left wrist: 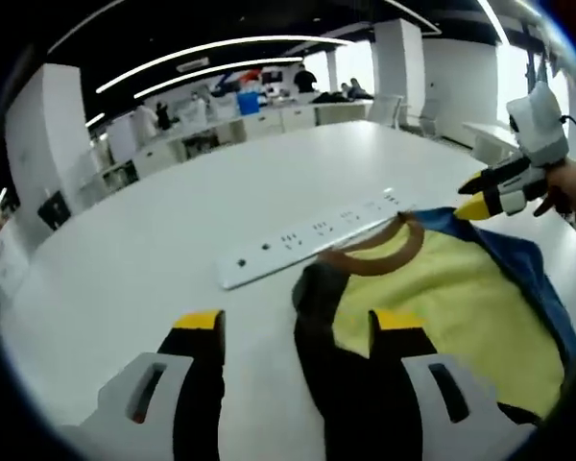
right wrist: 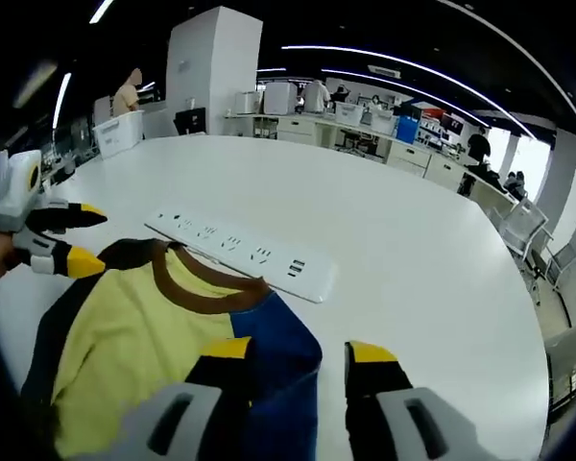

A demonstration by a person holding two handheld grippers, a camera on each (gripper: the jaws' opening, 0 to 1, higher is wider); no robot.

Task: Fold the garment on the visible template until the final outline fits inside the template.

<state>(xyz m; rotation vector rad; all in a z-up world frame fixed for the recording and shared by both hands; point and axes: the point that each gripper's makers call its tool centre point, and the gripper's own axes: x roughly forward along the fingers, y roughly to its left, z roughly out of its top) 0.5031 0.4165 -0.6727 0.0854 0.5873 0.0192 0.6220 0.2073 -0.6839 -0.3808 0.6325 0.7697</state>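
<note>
**Garment flat on white table, both grippers at its shoulders**

We see a large white table [left wrist: 154, 240] carrying the whole workspace, with an office of desks and white pillars behind it. We can make out no printed template outline on the tabletop in either view.

On the table lies the garment [right wrist: 144, 336], a short-sleeved top spread flat with its neckline toward a white power strip [right wrist: 240, 250]. Its body is yellow, its collar is a brown band, one sleeve is black and the other is blue. In the left gripper view the same garment [left wrist: 451, 298] lies with the black sleeve nearest the camera and the blue sleeve on the far side.

The power strip lies flat just beyond the collar, close to it. We can read no brand, label or writing on the strip or the garment.

The left gripper [left wrist: 298, 331] is low over the table, its jaws wide apart. One yellow-tipped jaw is over bare table, the other over the black sleeve; nothing is clamped.

The right gripper [right wrist: 298, 351] is likewise low, jaws wide apart. One jaw is over the blue sleeve, the other over bare table; it holds nothing. In the left gripper view a hand [left wrist: 571, 187] holds it at the blue shoulder.
</note>
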